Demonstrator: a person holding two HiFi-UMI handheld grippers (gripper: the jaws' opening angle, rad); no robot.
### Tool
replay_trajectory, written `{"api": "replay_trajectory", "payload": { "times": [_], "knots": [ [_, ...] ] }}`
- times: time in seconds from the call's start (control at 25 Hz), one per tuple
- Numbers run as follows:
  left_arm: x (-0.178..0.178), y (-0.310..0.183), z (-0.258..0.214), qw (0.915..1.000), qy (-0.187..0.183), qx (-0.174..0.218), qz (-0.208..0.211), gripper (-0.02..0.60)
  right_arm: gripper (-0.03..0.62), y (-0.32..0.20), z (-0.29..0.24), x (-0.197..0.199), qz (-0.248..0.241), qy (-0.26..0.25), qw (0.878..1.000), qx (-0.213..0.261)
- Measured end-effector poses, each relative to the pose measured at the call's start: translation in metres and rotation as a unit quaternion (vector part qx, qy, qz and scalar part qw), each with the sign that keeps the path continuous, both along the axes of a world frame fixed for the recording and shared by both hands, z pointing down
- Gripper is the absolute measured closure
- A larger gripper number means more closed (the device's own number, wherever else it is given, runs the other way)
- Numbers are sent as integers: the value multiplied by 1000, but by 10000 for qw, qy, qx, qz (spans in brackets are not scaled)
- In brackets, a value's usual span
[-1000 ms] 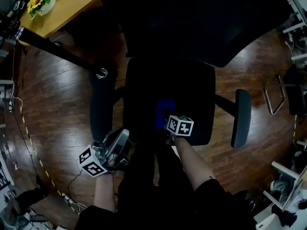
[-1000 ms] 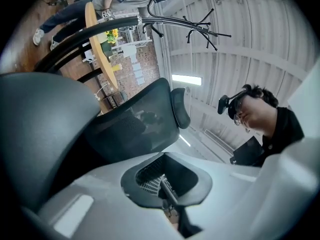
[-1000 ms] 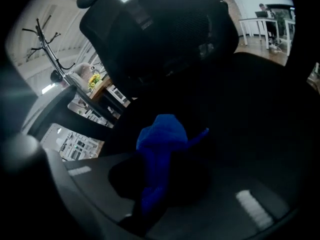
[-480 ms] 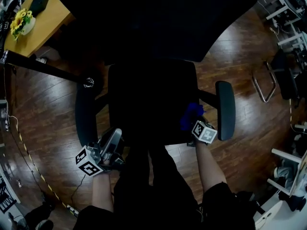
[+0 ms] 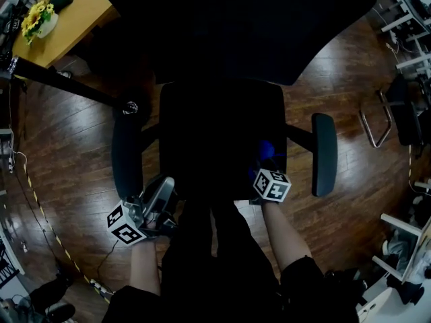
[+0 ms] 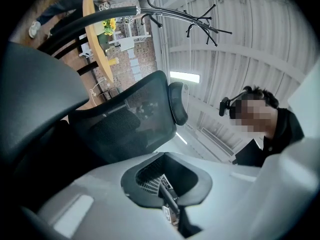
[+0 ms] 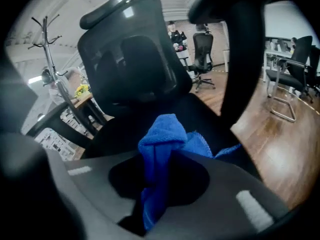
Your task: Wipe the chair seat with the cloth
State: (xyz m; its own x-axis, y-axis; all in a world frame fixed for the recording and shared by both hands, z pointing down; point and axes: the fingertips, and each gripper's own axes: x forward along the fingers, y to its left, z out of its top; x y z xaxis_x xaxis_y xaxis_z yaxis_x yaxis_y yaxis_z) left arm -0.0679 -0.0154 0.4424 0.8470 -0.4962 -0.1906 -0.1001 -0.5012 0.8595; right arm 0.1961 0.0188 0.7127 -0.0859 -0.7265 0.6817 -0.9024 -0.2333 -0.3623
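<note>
The black chair seat (image 5: 215,133) fills the middle of the head view, under the dark backrest (image 5: 236,25). A blue cloth (image 5: 266,151) lies bunched on the seat's right front part. My right gripper (image 5: 264,168) is shut on it. In the right gripper view the cloth (image 7: 162,144) is pinched between the jaws and spills forward onto the seat (image 7: 200,114). My left gripper (image 5: 161,192) hangs off the seat's front left corner, near the left armrest (image 5: 126,155). It is shut and holds nothing (image 6: 170,204), pointing up at the backrest (image 6: 125,124).
The right armrest (image 5: 324,153) stands close to the cloth. A wooden table (image 5: 67,19) with yellow flowers (image 5: 37,17) is at the top left, and a dark pole (image 5: 67,86) runs from it. A metal chair frame (image 5: 377,123) stands at the right, on a wooden floor (image 5: 60,153).
My right gripper dragged the cloth from the middle of the seat to its right edge, then came back a little leftward. The left gripper stayed by the front left corner.
</note>
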Motion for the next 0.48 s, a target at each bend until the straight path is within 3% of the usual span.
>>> {"api": "replay_trajectory", "payload": {
  "times": [0.2,0.36,0.48],
  "knots": [
    [-22,0,-13,9996,62,59,-254,589,532,-38,-17,-145,-1020,-922,9904,126],
    [-44,1,-23,9988,77,91,-484,589,533,-40,-34,-250,-1870,-1476,9710,184],
    [-55,2,-22,9983,95,51,-581,589,533,-28,-34,-305,-2254,-1838,9567,141]
  ]
}}
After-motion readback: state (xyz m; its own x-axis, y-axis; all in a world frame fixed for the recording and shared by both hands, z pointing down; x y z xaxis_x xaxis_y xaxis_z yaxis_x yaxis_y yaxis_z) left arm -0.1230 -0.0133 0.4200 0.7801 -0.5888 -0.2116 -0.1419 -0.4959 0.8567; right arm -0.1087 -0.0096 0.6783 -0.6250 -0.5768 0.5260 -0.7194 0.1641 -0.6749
